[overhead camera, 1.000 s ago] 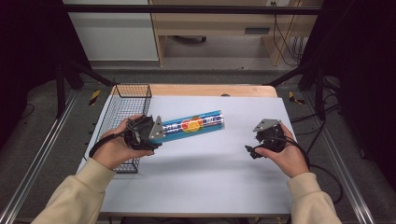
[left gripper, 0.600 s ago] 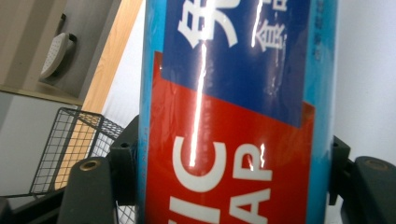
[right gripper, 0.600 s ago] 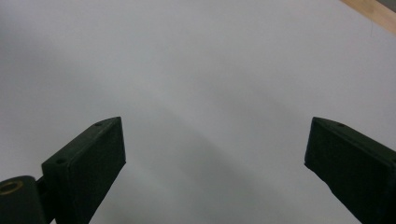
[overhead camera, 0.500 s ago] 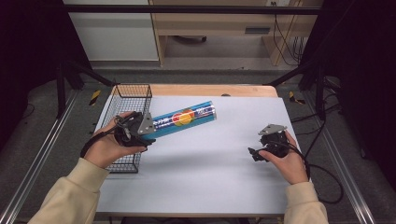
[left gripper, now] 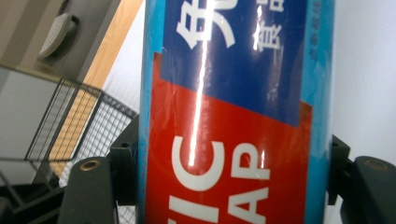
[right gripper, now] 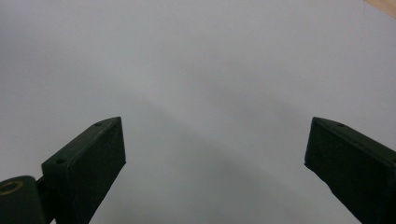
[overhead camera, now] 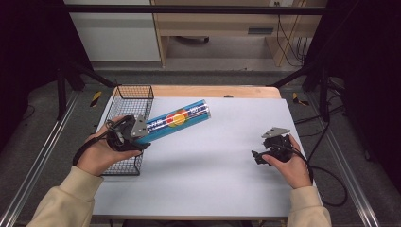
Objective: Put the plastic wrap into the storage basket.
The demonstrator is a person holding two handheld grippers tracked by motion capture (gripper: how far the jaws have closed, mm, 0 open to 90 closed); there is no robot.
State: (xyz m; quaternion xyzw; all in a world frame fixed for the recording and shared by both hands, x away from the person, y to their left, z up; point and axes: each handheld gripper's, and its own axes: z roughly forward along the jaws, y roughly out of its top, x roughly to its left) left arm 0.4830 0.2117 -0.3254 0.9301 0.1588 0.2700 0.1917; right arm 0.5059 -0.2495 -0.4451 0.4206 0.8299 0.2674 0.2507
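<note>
high view: white table (overhead camera: pixel 208 175), wooden strip showing along its far edge. black wire basket (overhead camera: pixel 126 106) stands at the far left corner, running down the left edge; its near end is partly hidden behind the left hand (overhead camera: pixel 97 153).

blue tube (overhead camera: pixel 177 120) with red and orange label is held off the table near the left edge, one end clamped in the left gripper (overhead camera: pixel 142 135), the other end pointing toward the far right and tilted upward. the clamped end is covered by the gripper body and grey plate. it sits just beside the basket's right wall; cannot tell whether they touch.

left gripper view: tube (left gripper: pixel 233 121) cut off top and bottom, label text only partly readable ("ic", "ap"). both jaws press against its sides, closed on it. basket (left gripper: pixel 70 126) visible behind at left.

right gripper (overhead camera: pixel 257 156) rests low near the right edge, in the right hand (overhead camera: pixel 286 158), well apart from the tube.

right gripper view: jaws spread wide, nothing between them, bare white table (right gripper: pixel 196 93) below; contact with the surface cannot be told.
</note>
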